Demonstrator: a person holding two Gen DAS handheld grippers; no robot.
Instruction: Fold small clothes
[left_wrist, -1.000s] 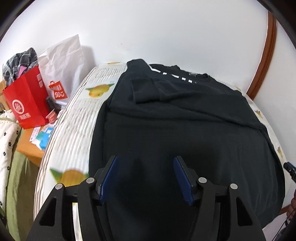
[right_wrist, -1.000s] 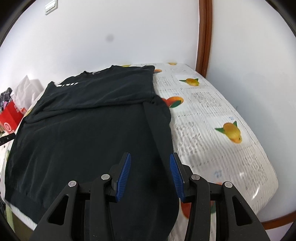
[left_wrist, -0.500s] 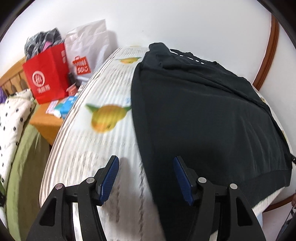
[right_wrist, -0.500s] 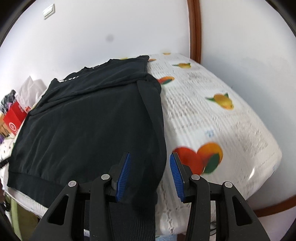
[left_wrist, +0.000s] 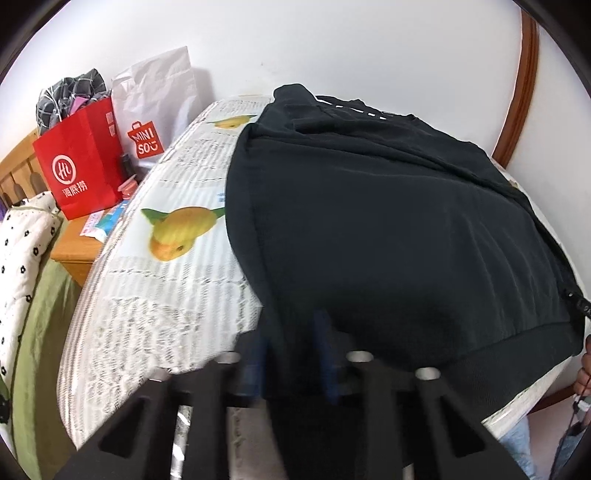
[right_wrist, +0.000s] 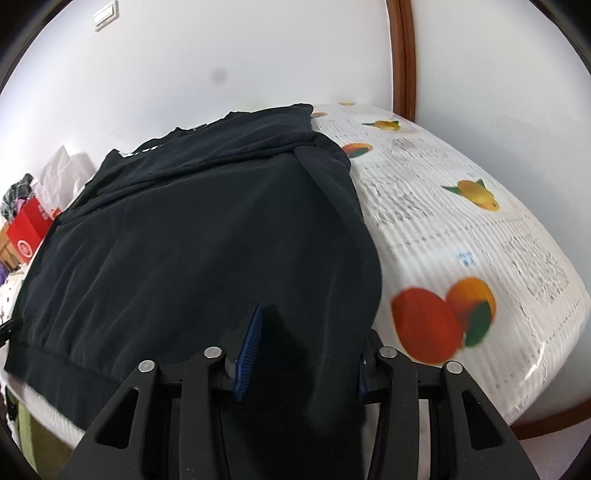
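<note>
Two corners of the black sweatshirt's near hem are what the next fold turns on, and I have one gripper at each. The sweatshirt lies flat on the fruit-print bed, its long axis running straight away from me toward the wall, sleeves tucked across the far end. My left gripper has just snapped shut, its blurred blue pads pinching the left hem corner. My right gripper has just been closing too; dark cloth bunches between its jaws at the right corner, though one pad is hidden, so I cannot tell if it truly grips.
</note>
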